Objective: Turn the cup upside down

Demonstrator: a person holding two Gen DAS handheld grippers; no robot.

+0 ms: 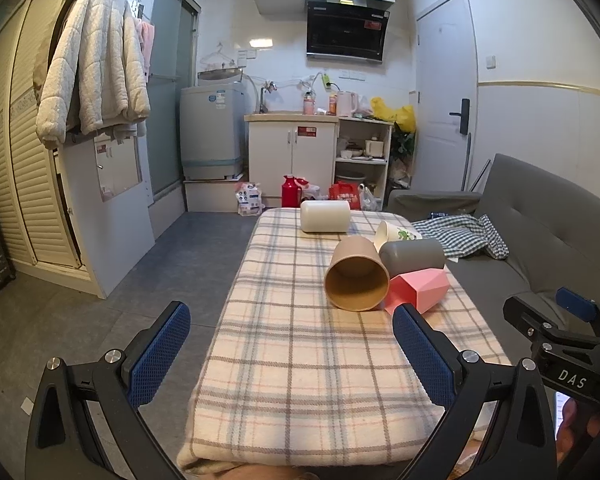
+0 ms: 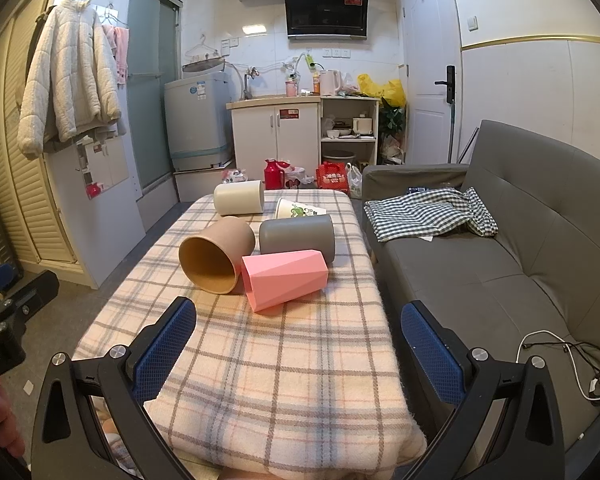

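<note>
Several cups lie on their sides on a table with a plaid cloth (image 2: pixel 284 352): a brown cup (image 2: pixel 216 254) with its mouth toward me, a pink faceted cup (image 2: pixel 284 280), a grey cup (image 2: pixel 298 237), a cream cup (image 2: pixel 239 197) and a white printed paper cup (image 2: pixel 296 210). In the left wrist view I see the brown cup (image 1: pixel 358 274), pink cup (image 1: pixel 418 288), grey cup (image 1: pixel 412 257), cream cup (image 1: pixel 325 216) and paper cup (image 1: pixel 394 234). My left gripper (image 1: pixel 292 336) is open and empty over the near table end. My right gripper (image 2: pixel 298 330) is open and empty, short of the pink cup.
A grey sofa (image 2: pixel 500 264) with a checked cloth (image 2: pixel 428 212) stands right of the table. A white cable (image 2: pixel 548 344) lies on the sofa seat. Kitchen cabinets (image 2: pixel 276 140), a washing machine (image 2: pixel 198 116) and a red flask (image 2: pixel 274 174) are beyond the table's far end.
</note>
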